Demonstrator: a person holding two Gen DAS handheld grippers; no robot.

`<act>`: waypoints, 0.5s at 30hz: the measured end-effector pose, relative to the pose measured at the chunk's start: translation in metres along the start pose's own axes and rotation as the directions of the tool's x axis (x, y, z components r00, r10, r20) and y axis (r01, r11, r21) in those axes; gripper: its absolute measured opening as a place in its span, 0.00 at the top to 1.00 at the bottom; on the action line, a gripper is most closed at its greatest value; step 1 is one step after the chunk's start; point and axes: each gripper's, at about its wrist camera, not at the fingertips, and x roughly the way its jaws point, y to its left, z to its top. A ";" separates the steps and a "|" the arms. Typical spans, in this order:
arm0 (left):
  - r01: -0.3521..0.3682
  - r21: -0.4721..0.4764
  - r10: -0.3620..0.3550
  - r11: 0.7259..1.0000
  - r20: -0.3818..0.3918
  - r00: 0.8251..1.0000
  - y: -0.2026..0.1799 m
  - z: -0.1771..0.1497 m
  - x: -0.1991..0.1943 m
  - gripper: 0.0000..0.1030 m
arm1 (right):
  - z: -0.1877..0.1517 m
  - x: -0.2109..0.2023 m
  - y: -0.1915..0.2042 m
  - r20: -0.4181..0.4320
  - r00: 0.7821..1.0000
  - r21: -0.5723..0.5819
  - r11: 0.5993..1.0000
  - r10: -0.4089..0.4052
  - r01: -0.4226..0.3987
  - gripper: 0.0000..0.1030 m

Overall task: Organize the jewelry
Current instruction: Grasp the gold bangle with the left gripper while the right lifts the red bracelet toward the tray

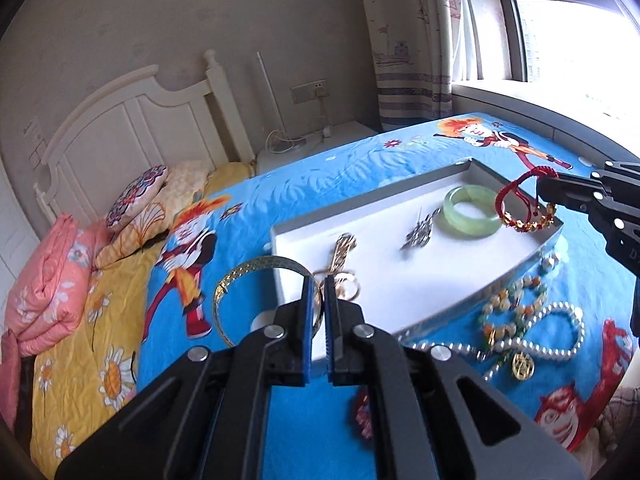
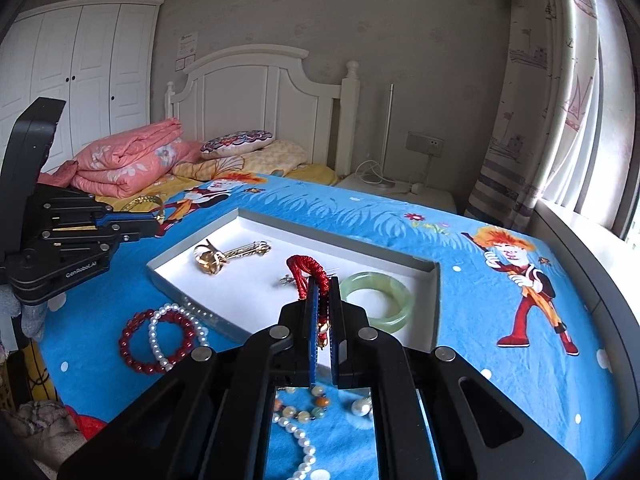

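Left gripper (image 1: 318, 292) clamped on gold bangle (image 1: 240, 276) over tray's (image 1: 280, 236) near corner, right gripper (image 2: 325, 300) clamped on red bracelet (image 2: 310, 270) above tray's edge beside green bangle (image 2: 378, 300), bare white floor mid-tray

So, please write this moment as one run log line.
left gripper: shut on gold bangle | right gripper: shut on red bracelet | tray: jade bangle

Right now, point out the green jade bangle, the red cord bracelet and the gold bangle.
green jade bangle (image 2: 376, 300): right wrist view, on its ring band in the tray.
red cord bracelet (image 1: 520, 200): left wrist view, on its red cord loop.
gold bangle (image 1: 248, 270): left wrist view, on its upper band.
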 end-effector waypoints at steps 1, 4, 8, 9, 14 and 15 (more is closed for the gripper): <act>0.009 0.005 -0.009 1.000 -0.004 1.000 -0.004 0.006 0.004 0.96 | 0.001 0.002 -0.002 -0.003 1.000 0.006 1.000 0.000 0.000 0.95; 0.006 0.023 -0.006 1.000 -0.014 1.000 -0.014 0.023 0.018 0.96 | 0.001 0.012 -0.010 -0.026 1.000 0.033 0.999 0.015 -0.014 0.95; -0.017 0.031 0.018 0.999 -0.034 0.999 -0.022 0.042 0.039 0.96 | 0.001 0.030 -0.015 -0.069 0.997 0.060 0.997 0.046 -0.042 0.95; -0.031 0.031 0.032 0.999 -0.042 0.999 -0.023 0.046 0.045 0.96 | 0.001 0.035 -0.016 -0.079 0.995 0.065 0.997 0.053 -0.048 0.95; -0.074 -0.022 0.071 0.997 -0.104 0.992 -0.019 0.057 0.078 0.95 | 0.002 0.055 -0.014 -0.128 0.988 0.079 0.994 0.080 -0.071 0.95; -0.079 -0.041 0.074 0.996 -0.117 0.990 -0.016 0.058 0.084 0.95 | 0.002 0.059 -0.014 -0.138 0.987 0.081 0.994 0.085 -0.074 0.95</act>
